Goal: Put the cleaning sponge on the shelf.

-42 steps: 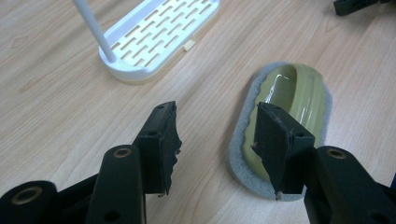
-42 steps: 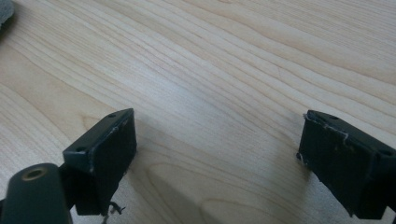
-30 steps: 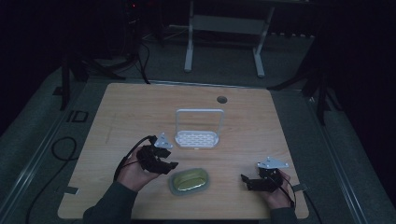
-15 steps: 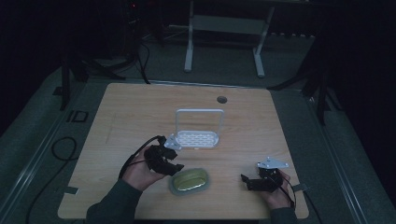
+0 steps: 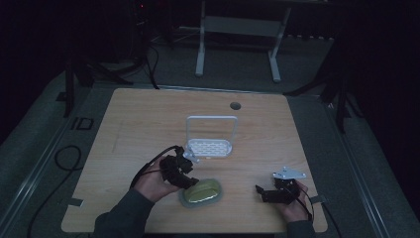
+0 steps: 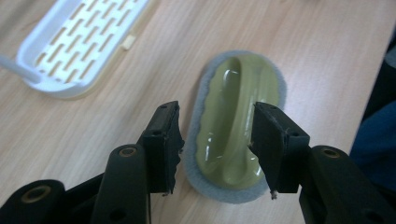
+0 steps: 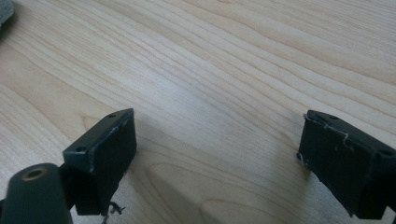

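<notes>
Left hand-held gripper open astride scrubber, jaws across its long handle ridge, nearer than open, empty right hand-held gripper on tabletop.

Left gripper view: the white slotted tray is cut off by the top and left edges; beside it, the near end of the green scrubber lies partly hidden behind the jaws. Right gripper view: a grey corner of that scrubber's pad shows, the rest cut off. High view: too dark to tell the tray's slots clearly.
</notes>
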The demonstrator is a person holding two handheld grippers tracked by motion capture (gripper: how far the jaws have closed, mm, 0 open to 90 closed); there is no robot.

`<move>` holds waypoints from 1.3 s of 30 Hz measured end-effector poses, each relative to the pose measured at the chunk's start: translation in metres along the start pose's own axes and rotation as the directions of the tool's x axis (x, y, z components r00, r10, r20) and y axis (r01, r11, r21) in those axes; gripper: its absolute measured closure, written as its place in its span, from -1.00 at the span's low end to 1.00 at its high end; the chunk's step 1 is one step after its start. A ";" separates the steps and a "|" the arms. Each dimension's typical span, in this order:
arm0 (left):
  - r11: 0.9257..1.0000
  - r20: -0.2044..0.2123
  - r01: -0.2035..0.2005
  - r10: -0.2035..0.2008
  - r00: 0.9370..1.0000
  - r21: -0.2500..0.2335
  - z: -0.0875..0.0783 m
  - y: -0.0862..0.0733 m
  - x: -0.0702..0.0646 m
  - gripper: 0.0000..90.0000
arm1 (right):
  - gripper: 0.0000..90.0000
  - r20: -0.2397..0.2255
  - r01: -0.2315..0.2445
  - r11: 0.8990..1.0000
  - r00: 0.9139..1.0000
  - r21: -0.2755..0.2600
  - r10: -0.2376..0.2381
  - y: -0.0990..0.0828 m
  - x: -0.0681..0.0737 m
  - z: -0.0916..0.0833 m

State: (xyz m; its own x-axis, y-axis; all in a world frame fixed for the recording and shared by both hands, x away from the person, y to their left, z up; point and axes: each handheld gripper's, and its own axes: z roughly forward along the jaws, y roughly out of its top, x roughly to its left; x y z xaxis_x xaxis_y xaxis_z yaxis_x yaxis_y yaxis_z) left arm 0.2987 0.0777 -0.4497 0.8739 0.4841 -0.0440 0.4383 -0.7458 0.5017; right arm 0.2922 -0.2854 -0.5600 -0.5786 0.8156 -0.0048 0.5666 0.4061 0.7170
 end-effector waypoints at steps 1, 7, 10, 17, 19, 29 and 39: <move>1.000 0.004 -0.008 0.008 1.000 0.010 0.001 0.002 -0.001 0.15 | -0.76 0.000 0.000 1.000 1.000 0.000 0.000 0.000 0.000 0.000; 0.999 0.019 -0.024 0.023 1.000 0.037 0.005 0.008 -0.002 0.14 | -0.76 0.000 0.000 1.000 1.000 0.000 0.000 0.000 0.000 0.000; 0.998 0.025 -0.033 0.032 0.999 0.052 0.007 0.010 -0.003 0.14 | -0.76 0.000 0.000 1.000 1.000 0.000 0.000 0.000 0.000 0.000; 0.995 0.040 -0.053 0.050 0.998 0.086 0.012 0.015 -0.005 0.11 | -0.76 0.000 0.000 1.000 1.000 0.000 0.000 0.000 0.000 0.000; 0.994 0.043 -0.060 0.056 0.998 0.094 0.014 0.016 -0.006 0.11 | -0.76 0.000 0.000 1.000 1.000 0.000 0.000 0.000 0.000 0.000; 0.985 0.063 -0.093 0.085 0.994 0.144 0.022 0.022 -0.009 0.11 | -0.76 0.000 0.000 1.000 1.000 0.000 0.000 0.000 0.000 0.000; 0.978 0.074 -0.112 0.100 0.992 0.178 0.027 0.029 -0.011 0.13 | -0.76 0.000 0.000 1.000 1.000 0.000 0.000 0.000 0.000 0.000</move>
State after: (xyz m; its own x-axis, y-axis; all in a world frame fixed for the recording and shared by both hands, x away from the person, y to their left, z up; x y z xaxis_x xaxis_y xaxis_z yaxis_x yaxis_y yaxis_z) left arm 0.3079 0.0386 -0.4583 0.9266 0.3717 -0.0577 0.3681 -0.8646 0.3421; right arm 0.2921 -0.2854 -0.5600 -0.5783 0.8158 -0.0045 0.5671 0.4059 0.7166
